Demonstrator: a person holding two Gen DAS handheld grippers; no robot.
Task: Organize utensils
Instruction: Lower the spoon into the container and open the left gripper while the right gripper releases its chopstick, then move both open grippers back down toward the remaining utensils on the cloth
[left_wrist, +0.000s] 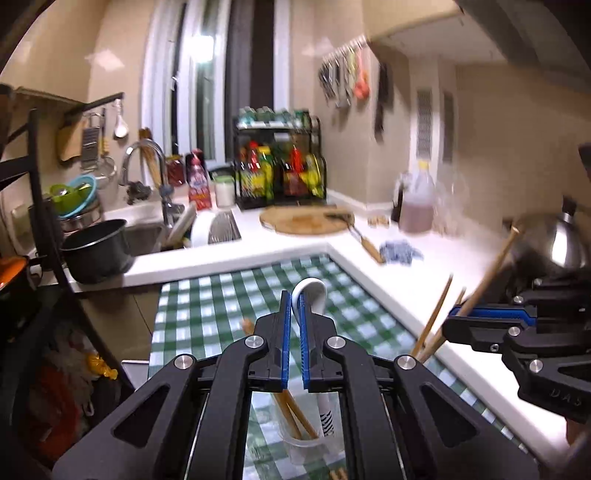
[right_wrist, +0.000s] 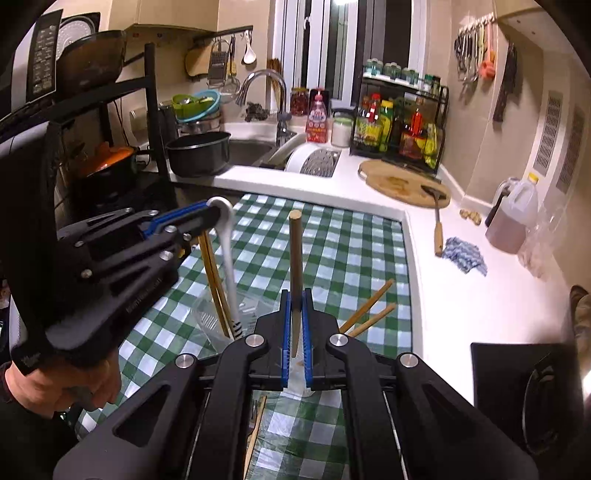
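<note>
My left gripper is shut on the curved handle of a white spoon. The spoon's lower end stands in a clear cup with wooden chopsticks. In the right wrist view the left gripper holds the spoon upright over that cup on the green checked cloth. My right gripper is shut on an upright wooden stick. Two more chopsticks lean out to its right, their lower ends hidden. From the left wrist view the right gripper and its stick are at the right.
White counter borders the cloth, bearing a round cutting board, a wooden-handled spatula, a blue rag and an oil jug. A dark pot, sink and spice rack lie behind. Loose utensils lie on the near cloth.
</note>
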